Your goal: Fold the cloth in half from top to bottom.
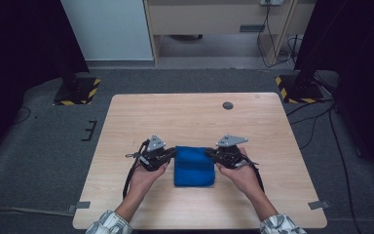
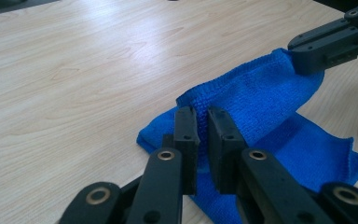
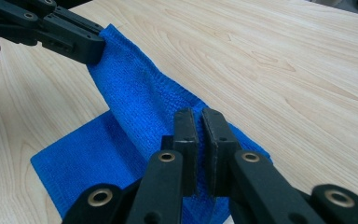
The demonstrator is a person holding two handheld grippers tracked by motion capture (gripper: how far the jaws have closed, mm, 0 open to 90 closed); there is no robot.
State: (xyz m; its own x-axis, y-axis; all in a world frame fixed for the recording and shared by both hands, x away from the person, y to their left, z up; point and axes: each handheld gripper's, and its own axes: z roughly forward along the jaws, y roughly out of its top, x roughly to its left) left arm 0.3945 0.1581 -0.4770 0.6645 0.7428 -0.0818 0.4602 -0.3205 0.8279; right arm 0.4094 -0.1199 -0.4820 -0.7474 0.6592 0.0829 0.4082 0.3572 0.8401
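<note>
A blue cloth lies near the middle of the counter, toward the person's side, folded over on itself into a rough square. The left hand-held gripper meets the cloth's far left corner and the right hand-held gripper meets its far right corner, each carried in one of the person's hands, left hand and right hand, which come in from the near edge. In the left gripper view the left hand-held gripper has its jaws nearly together with a narrow slit between them, and a fold of the cloth rises into that slit; the pads look clenched on the fabric. The right hand-held gripper shows farther off in the same view, pinching the opposite end of the raised fold. In the right gripper view the right hand-held gripper is likewise clenched on the cloth, jaws close together over the fabric edge, while the left hand-held gripper grips the other end. Between the two grips the upper layer of cloth is lifted into a ridge, slightly above the lower layer, which rests flat on the wood. A small dark round disc sits in the counter's far part, well apart from the cloth.
</note>
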